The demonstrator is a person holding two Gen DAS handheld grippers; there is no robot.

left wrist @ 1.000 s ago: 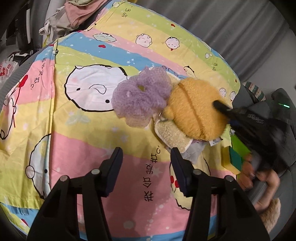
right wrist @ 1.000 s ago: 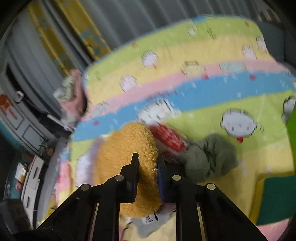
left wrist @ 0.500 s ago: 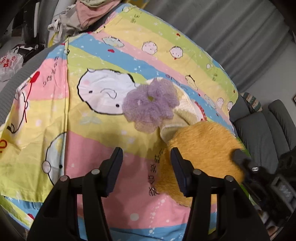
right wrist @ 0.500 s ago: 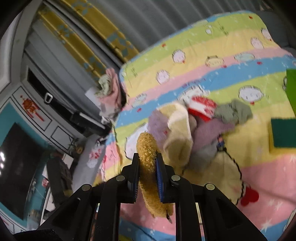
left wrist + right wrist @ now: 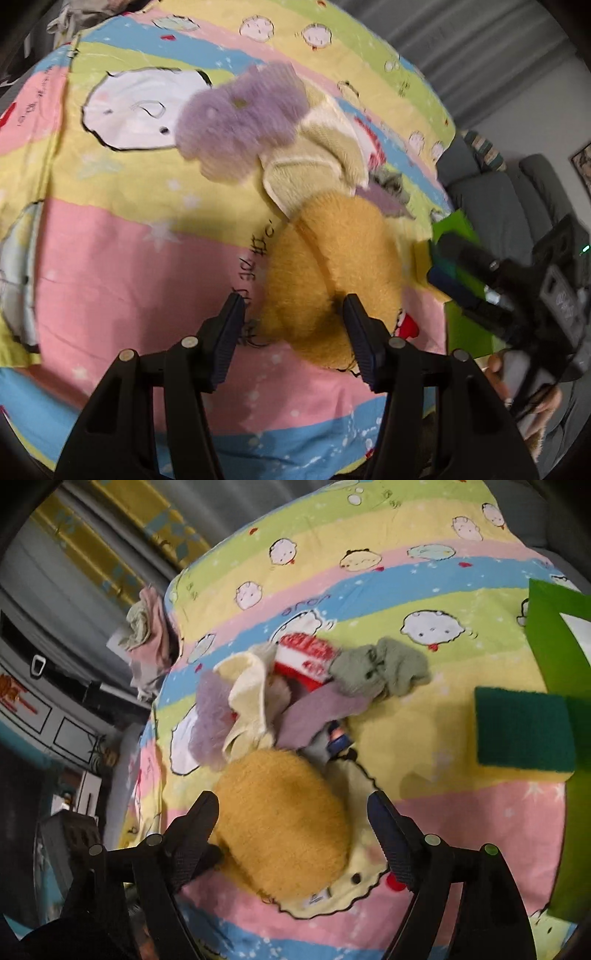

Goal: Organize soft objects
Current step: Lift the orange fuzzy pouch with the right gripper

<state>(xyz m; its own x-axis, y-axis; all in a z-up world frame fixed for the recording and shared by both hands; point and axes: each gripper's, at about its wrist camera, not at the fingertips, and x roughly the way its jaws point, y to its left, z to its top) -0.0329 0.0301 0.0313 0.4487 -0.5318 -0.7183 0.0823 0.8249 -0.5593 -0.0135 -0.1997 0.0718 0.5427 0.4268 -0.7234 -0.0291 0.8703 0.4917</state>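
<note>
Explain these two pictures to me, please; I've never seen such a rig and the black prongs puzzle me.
No robot: a person holds a two-finger gripper in each hand, each with a camera looking along its fingers. One picture comes from the left gripper, the other from the right gripper. Both look down on a striped cartoon bedsheet. On it lie a fuzzy orange pad, a purple scrunchie, a cream cloth, a grey-green sock and a green sponge. The right gripper's jaws have just been opening and the pad lies loose between them. The left gripper is open, holding nothing.
</note>
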